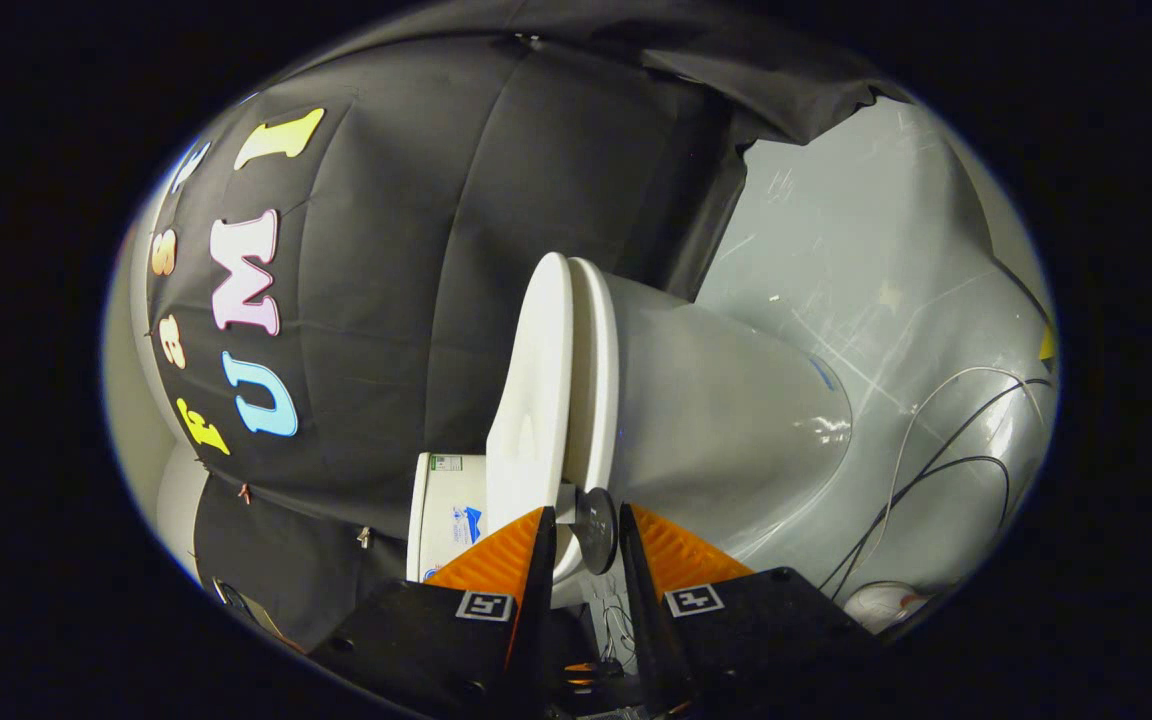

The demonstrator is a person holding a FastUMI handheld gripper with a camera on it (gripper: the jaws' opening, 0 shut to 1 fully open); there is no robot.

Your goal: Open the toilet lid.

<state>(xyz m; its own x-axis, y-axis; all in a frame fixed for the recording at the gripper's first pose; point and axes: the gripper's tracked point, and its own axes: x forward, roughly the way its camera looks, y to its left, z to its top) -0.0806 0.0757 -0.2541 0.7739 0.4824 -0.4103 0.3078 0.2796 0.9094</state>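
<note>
The view is rolled sideways. A white toilet lies across it, its lid [534, 400] lying flat against the seat [596, 380], with the grey-white bowl [726, 420] beyond the seat. A short white stub with a dark round knob [596, 528] sticks out from the lid's edge. My gripper [584, 515] has that stub and knob between its fingers; both fingers appear to press on it, with no gap showing. The white tank [446, 515] sits just past the left finger.
Black cloth wall [416, 300] hangs behind the lid side. Glossy grey floor [866, 260] spreads on the bowl side, with thin black and white cables [936, 450] running over it and a white round object [881, 605] near the right finger.
</note>
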